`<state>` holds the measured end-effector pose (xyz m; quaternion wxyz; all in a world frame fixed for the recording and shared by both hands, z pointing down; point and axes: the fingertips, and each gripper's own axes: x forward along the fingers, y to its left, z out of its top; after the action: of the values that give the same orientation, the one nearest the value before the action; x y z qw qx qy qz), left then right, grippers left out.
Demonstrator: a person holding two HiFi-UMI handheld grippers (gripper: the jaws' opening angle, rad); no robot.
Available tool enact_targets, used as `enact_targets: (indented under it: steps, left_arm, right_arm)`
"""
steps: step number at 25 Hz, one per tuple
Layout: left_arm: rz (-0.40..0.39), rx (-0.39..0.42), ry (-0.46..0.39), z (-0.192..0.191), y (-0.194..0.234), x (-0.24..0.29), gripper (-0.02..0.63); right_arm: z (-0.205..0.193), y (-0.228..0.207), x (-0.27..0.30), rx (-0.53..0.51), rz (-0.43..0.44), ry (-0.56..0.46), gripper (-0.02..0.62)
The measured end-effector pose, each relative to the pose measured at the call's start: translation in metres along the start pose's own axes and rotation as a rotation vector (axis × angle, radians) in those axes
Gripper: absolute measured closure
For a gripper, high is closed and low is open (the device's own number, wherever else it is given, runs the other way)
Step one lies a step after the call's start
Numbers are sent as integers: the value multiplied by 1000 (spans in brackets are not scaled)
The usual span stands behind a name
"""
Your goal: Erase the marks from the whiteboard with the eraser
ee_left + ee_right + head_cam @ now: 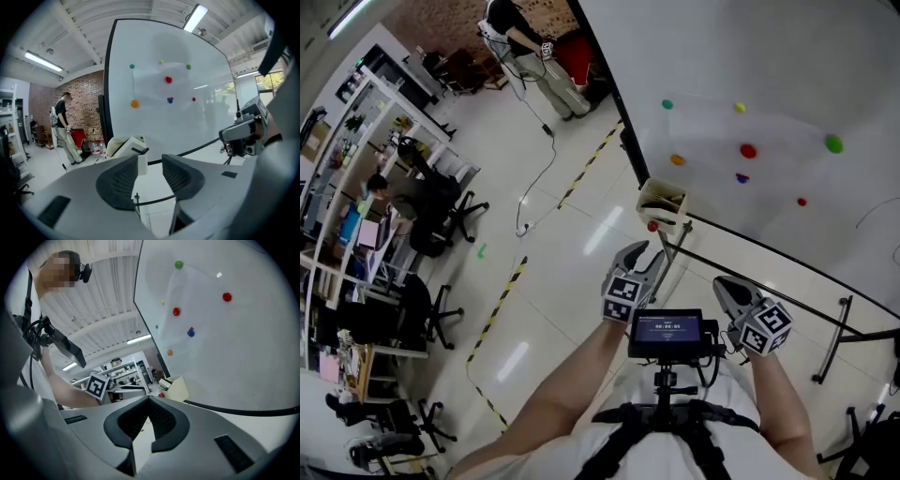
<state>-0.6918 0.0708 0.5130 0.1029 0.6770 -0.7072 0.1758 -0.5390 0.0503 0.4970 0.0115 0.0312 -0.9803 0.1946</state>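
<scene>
White whiteboard (750, 75) fills the head view's upper right, magnets (748, 150) and a faint pen line (870, 212) on it, a beige box (662, 201) at its lower corner. The left gripper view shows the left gripper (150, 163) part open and empty before that box, where the eraser may lie though none shows, so a blind reach could tip it. The right gripper view shows the right gripper (147, 401) closed on nothing; careless wiping could drag magnets off.
</scene>
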Motion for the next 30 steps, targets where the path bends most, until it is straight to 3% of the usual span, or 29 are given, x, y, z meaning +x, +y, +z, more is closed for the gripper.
enact_targets:
  steps: [5,9,12,18,25,30]
  left_arm:
    - [133,31,31,23,20,52,347]
    - [187,-10,93,20,33,78,258]
    - [215,-4,103,25,37,91,249]
    - [209,-33,130,19,39,111,247]
    - [134,-150,138,14,41,109,224]
    - [118,-104,107,23,39,113,224]
  right_arm:
    - [6,-37,1,8,-23,13,580]
    - [19,-59,0,4,-40,2,580]
    - [21,-71,-4,15,-61,-4,580]
    - [11,-74,-14,31,-91,1,580]
    - [10,-75,-26,46,-153,-30,580]
    - [1,-74,-25,64,-172,-31,580]
